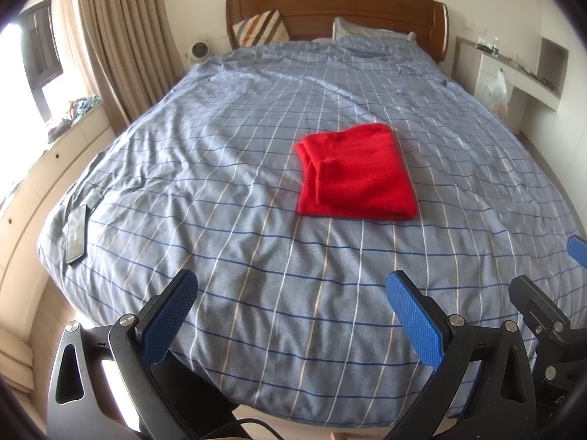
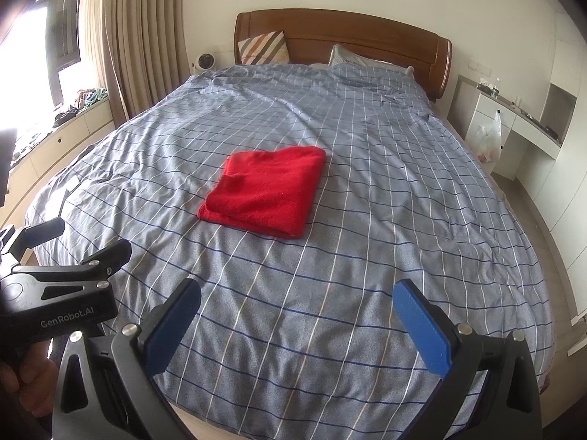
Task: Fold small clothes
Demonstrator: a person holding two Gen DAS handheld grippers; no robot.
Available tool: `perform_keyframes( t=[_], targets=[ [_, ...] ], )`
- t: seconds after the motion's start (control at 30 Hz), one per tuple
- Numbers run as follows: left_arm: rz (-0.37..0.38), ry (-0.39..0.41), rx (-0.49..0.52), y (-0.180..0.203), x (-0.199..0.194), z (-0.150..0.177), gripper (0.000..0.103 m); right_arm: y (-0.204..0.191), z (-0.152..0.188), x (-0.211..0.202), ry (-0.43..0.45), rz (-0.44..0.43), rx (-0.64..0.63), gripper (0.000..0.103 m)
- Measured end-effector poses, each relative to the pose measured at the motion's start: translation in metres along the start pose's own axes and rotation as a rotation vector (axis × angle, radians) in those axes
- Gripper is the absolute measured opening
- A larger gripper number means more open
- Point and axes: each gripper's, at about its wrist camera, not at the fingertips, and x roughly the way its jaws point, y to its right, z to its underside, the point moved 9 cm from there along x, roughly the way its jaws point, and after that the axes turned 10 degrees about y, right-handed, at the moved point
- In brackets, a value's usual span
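Note:
A red garment (image 1: 357, 172) lies folded into a neat rectangle on the blue checked bed cover (image 1: 220, 168); it also shows in the right wrist view (image 2: 266, 190), on the cover (image 2: 403, 190). My left gripper (image 1: 291, 286) is open and empty, held above the foot of the bed, well short of the garment. My right gripper (image 2: 299, 291) is open and empty too, near the foot of the bed. The left gripper's body (image 2: 62, 275) shows at the left edge of the right wrist view.
A phone (image 1: 76, 234) lies on the cover near the bed's left edge. Pillows (image 1: 261, 28) lean on the wooden headboard (image 1: 337, 3). Curtains (image 1: 124, 36) and a window ledge stand left; a white desk (image 2: 513, 124) with a plastic bag stands right.

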Motion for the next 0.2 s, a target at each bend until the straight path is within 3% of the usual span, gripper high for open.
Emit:
perform_keyframes(
  t=[0.2],
  targets=[
    [0.015,0.043,-0.014,0.0019,-0.0056,-0.0049,0.103,0.0087,0.0044,0.0036,-0.012,0.007,0.013,0.103]
  ],
)
